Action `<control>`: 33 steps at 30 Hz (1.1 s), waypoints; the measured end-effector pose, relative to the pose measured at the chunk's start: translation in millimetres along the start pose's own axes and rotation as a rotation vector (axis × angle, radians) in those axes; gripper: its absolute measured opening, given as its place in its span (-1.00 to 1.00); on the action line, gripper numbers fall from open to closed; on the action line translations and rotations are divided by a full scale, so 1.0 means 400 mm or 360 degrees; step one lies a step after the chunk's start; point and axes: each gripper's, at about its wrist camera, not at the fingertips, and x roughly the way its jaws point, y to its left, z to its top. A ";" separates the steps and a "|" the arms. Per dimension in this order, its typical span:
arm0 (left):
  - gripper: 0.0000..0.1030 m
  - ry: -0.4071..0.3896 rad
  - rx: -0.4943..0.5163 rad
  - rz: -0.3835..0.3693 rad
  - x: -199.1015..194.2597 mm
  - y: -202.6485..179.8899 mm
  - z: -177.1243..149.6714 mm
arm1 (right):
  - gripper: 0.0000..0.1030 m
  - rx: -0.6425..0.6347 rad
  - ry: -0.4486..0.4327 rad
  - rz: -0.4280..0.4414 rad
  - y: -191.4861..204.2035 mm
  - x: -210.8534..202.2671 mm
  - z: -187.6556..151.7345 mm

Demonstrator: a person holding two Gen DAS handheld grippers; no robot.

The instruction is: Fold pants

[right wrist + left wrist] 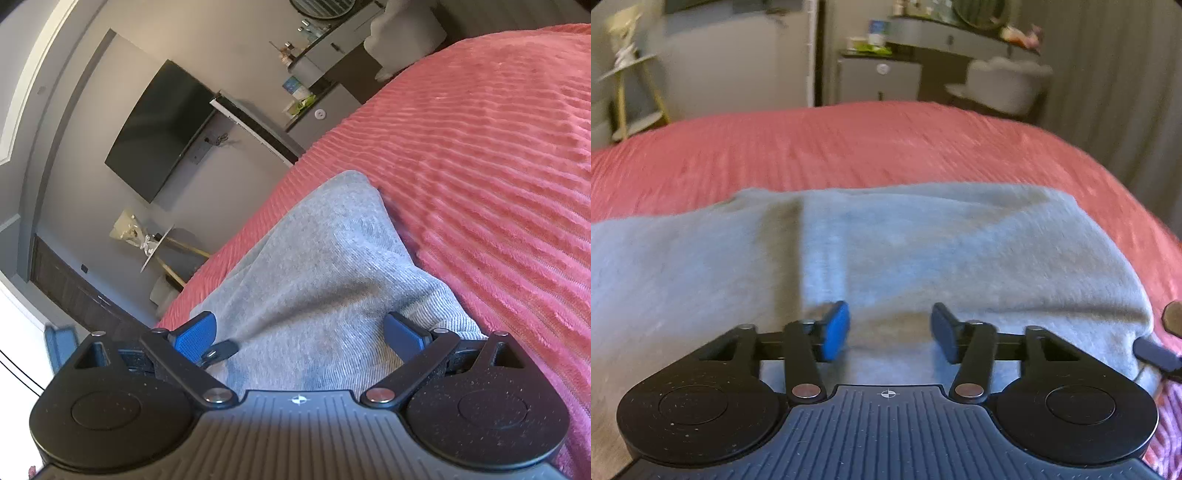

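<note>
Grey pants (pixel 886 251) lie spread across the pink bedspread (pixel 849 147), with a lengthwise crease left of centre. My left gripper (pixel 890 330) is open just above the near edge of the pants, with fabric showing between its blue pads. My right gripper (pixel 301 334) is open over the right end of the pants (pixel 314 266), the camera tilted; cloth lies between its fingers, not pinched. Part of the right gripper (pixel 1156 354) shows at the right edge of the left wrist view.
The bedspread (pixel 480 147) fills the far and right sides. Beyond the bed stand a desk with a white chair (pixel 1004 85), a small cabinet (pixel 879 79) and a wooden side shelf (pixel 631 88). A TV (pixel 159 129) hangs on the wall.
</note>
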 end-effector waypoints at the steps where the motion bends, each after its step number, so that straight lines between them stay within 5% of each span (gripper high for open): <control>1: 0.05 -0.0010 -0.0055 0.0019 -0.011 0.021 -0.002 | 0.89 0.0001 -0.0001 0.0001 -0.001 0.000 0.000; 2: 0.54 0.0002 -0.0126 0.0188 -0.018 0.037 0.002 | 0.89 0.0003 -0.0003 0.0001 -0.001 0.000 -0.001; 4: 0.61 -0.0010 -0.0230 0.0400 -0.045 0.081 -0.010 | 0.89 0.0002 -0.0007 -0.0003 -0.001 0.002 0.000; 9: 0.65 0.0010 -0.0766 -0.0025 -0.131 0.212 -0.060 | 0.89 -0.0010 -0.0013 -0.0009 -0.001 0.003 -0.002; 11: 0.65 0.0071 -0.0852 -0.0123 -0.129 0.211 -0.069 | 0.89 -0.0027 -0.0008 -0.0028 0.005 0.006 -0.004; 15: 0.65 0.0144 -0.0655 -0.0074 -0.126 0.125 -0.071 | 0.89 -0.0132 0.0007 -0.0044 0.021 0.003 -0.013; 19: 0.71 0.0147 -0.0638 -0.0280 -0.146 0.053 -0.081 | 0.89 -0.0148 0.0010 -0.0039 0.024 -0.001 -0.016; 23: 0.77 0.0097 -0.0362 -0.0078 -0.144 -0.006 -0.101 | 0.89 -0.0198 0.0007 -0.0054 0.030 0.002 -0.022; 26: 0.70 0.0218 -0.0419 0.0071 -0.096 0.014 -0.110 | 0.89 -0.0279 0.0015 -0.0089 0.043 0.007 -0.028; 33: 0.71 0.0189 -0.0314 0.0216 -0.083 -0.009 -0.106 | 0.89 -0.0356 0.0026 -0.0126 0.057 0.008 -0.036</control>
